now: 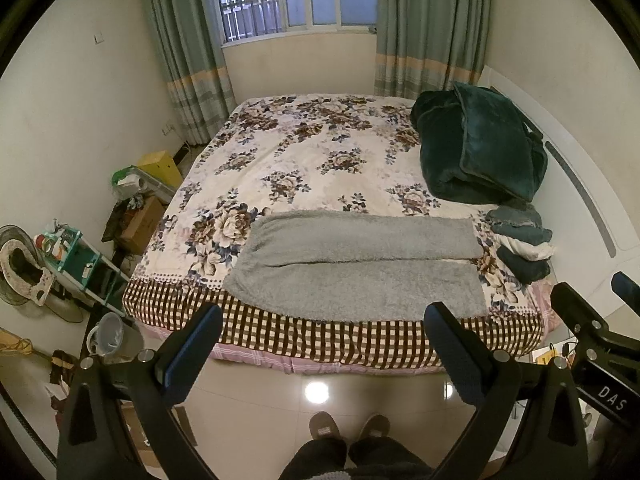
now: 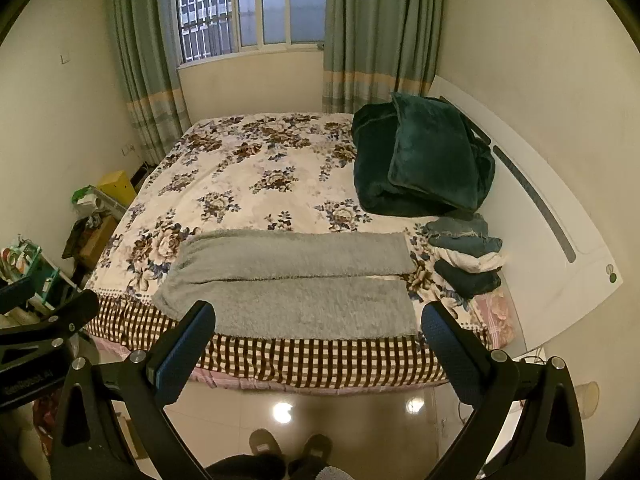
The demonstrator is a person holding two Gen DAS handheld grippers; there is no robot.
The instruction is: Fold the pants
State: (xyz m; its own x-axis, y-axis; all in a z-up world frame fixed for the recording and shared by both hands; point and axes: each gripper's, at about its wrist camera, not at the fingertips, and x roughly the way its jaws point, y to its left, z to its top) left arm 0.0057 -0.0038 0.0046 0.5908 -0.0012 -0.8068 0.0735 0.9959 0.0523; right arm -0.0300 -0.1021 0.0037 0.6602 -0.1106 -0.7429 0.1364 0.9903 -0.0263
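Grey fleece pants [image 1: 360, 268] lie flat along the near edge of the bed, waist to the left, both legs side by side pointing right; they also show in the right wrist view [image 2: 296, 284]. My left gripper [image 1: 324, 320] is open and empty, held above the floor in front of the bed, short of the pants. My right gripper [image 2: 318, 320] is open and empty at about the same height and distance. The right gripper's body shows at the right edge of the left wrist view [image 1: 596, 332].
A floral bedspread [image 1: 304, 160] covers the bed. A dark green blanket and pillow [image 1: 480, 148] lie at the far right. A small stack of folded clothes [image 1: 522, 240] sits right of the pants. Boxes, a shelf and a bucket [image 1: 106, 334] crowd the floor on the left.
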